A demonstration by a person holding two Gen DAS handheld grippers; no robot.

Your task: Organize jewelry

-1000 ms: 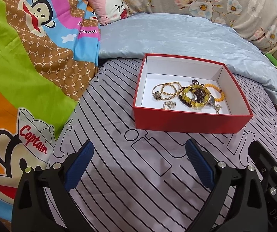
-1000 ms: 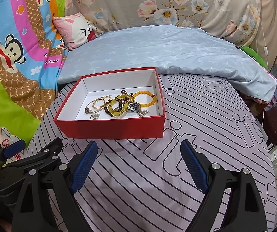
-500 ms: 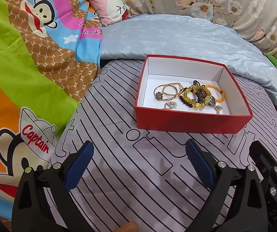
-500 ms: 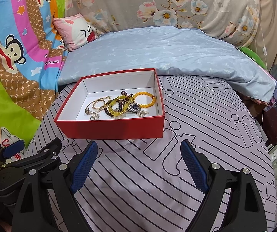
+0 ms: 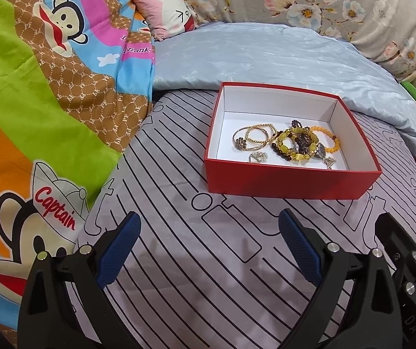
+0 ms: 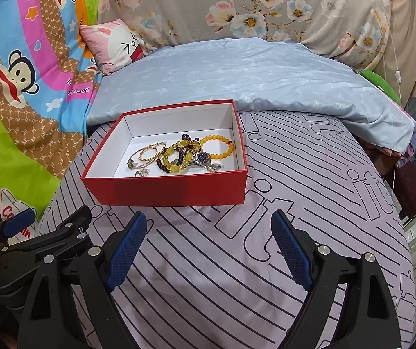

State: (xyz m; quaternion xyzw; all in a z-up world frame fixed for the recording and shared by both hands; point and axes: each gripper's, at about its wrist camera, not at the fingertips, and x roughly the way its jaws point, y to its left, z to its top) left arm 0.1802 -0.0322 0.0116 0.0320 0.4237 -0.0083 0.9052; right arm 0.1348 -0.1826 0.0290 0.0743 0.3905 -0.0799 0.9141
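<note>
Matt red cardboard box [image 5: 289, 179] on striped cloth sheet [image 5: 196, 261].

The red box [image 5: 283, 179] hides the near parts of the silver pieces [image 5: 258, 157] behind its front wall. The tangled bracelets [image 6: 179, 155] overlap, their count unclear. At three o'clock, the bed [image 6: 324, 203] is cut off.

Left gripper view: open red cardboard box [image 5: 292, 179] sits slightly further right — more monkey-print quilt [image 5: 48, 110] shows.
Right gripper view: barely shifts.
</note>
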